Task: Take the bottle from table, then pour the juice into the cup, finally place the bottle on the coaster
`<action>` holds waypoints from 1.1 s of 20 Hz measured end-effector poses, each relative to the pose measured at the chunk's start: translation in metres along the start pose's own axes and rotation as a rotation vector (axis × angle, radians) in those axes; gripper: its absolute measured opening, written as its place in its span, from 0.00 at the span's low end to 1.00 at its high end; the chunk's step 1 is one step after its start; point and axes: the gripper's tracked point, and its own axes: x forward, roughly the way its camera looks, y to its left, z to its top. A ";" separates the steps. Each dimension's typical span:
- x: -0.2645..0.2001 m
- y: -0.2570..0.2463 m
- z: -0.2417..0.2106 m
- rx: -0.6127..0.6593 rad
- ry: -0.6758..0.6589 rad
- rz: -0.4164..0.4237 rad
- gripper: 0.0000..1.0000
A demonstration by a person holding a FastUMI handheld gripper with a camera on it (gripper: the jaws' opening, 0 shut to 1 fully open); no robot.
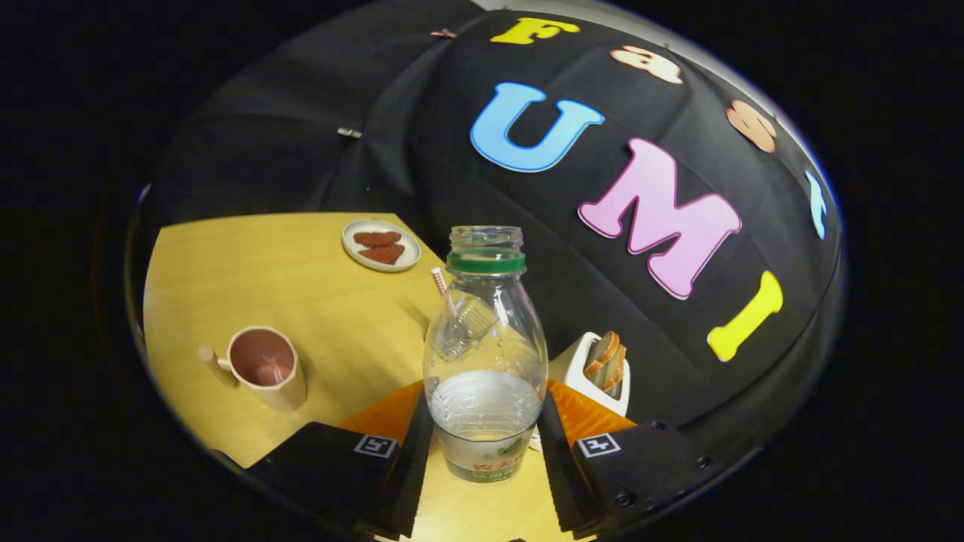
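Observation:
A clear plastic bottle [486, 354] with a green neck ring and no cap stands upright between my fingers, holding a little pale liquid in its lower part. My gripper [486, 444] is shut on the bottle, both pads pressing its lower sides. A beige cup [265, 366] with a pinkish inside and a side handle sits on the wooden table [301, 286], to the left of the bottle and apart from it. An orange ridged coaster [584, 418] lies just behind the bottle's base, partly hidden by the fingers.
A small white plate [381, 245] with two reddish-brown pieces sits at the table's far edge. A white holder [595, 369] with bread slices stands right of the bottle, on the coaster. A striped straw [440, 282] shows behind the bottle.

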 end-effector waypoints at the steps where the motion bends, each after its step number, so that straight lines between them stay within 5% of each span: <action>1: 0.005 0.002 -0.003 0.074 -0.009 0.020 0.71; 11: 0.041 0.015 -0.032 0.397 -0.133 0.069 0.71; 22: 0.071 0.033 -0.053 0.409 -0.172 0.049 0.73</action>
